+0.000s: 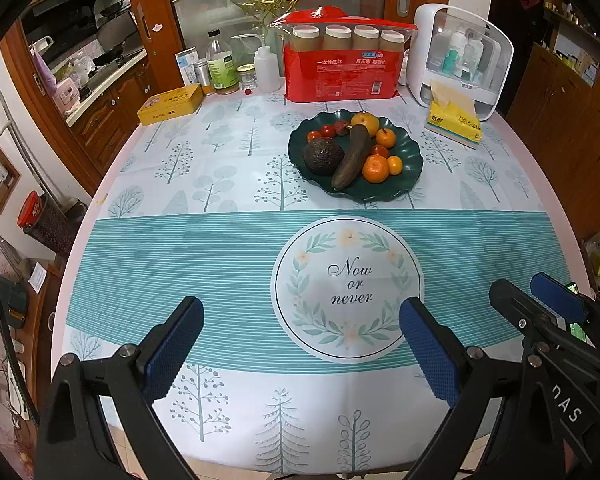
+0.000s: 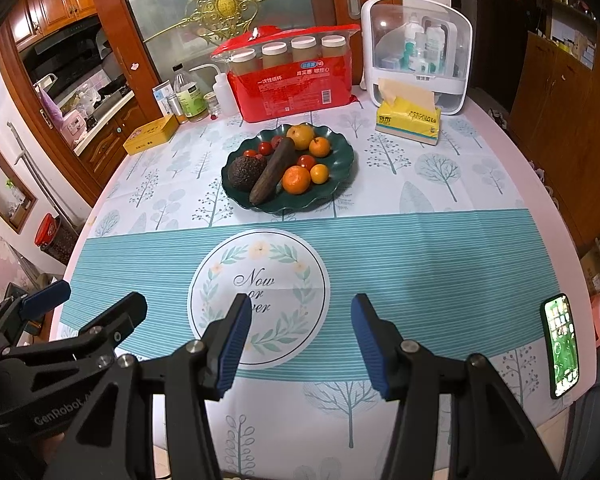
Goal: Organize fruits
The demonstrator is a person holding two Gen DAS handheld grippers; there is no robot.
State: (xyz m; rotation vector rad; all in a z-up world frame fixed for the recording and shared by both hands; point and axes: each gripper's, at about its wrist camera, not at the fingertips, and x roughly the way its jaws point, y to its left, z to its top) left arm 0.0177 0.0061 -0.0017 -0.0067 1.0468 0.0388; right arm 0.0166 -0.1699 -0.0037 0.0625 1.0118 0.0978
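Fruits all sit on the dark green plate [image 1: 414,160] past the middle of the table [image 1: 516,128], in front of the red cup pack [image 1: 342,76]. Contents: avocado [image 1: 323,155], a long dark cucumber-like piece [image 1: 352,158] lying diagonally across the plate, large mandarin [image 1: 375,168], small orange fruit [image 1: 395,165] just beside it, another mandarin [image 1: 386,138], a yellow-orange fruit [image 1: 365,123] at the back, several cherry tomatoes [image 1: 327,131].

Left gripper [image 1: 300,344] hovers over the near edge of the tablecloth [image 1: 220,248], jaws wide apart, holding nothing. Right gripper [image 2: 298,344] same: jaws spread, empty, well short of the plate. Neither touches any fruit.

Judgement: either not started or already finished. Everything is on one plate, mixed, and no second container or sorted group is visible, so the frames can't settle which. If sorting is still due, all of it remains.
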